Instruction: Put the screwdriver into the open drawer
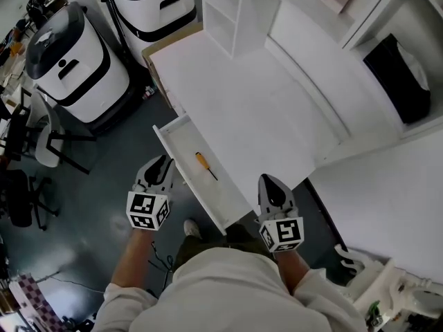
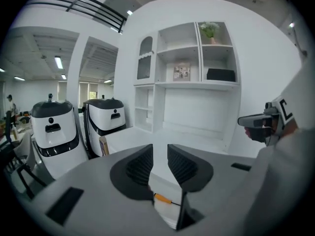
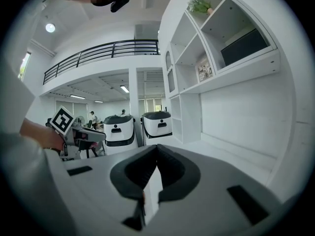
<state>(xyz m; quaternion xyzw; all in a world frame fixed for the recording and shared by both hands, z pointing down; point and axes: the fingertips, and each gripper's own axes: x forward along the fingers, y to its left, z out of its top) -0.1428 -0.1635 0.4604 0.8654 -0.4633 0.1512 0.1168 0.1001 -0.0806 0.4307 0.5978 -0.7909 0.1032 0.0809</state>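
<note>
The screwdriver [image 1: 202, 162], orange handle and thin dark shaft, lies inside the open white drawer [image 1: 223, 194] that sticks out from the desk front. In the left gripper view the screwdriver [image 2: 162, 199] shows below the jaws, lying in the drawer [image 2: 166, 214]. My left gripper [image 1: 160, 163] hangs just left of the drawer, apart from it. Its jaws [image 2: 160, 149] stand open with a clear gap and nothing between them. My right gripper [image 1: 270, 180] is at the drawer's right, near the desk edge. Its jaws [image 3: 157, 147] meet at the tips, shut on nothing.
The white desk top [image 1: 249, 95] runs behind the drawer, with a white shelf unit [image 1: 235, 12] at its back. Two white-and-black machines [image 1: 73, 64] [image 1: 156, 5] stand on the dark floor at left, and chairs [image 1: 41, 140] are further left. A black object [image 1: 398, 78] sits in a shelf at right.
</note>
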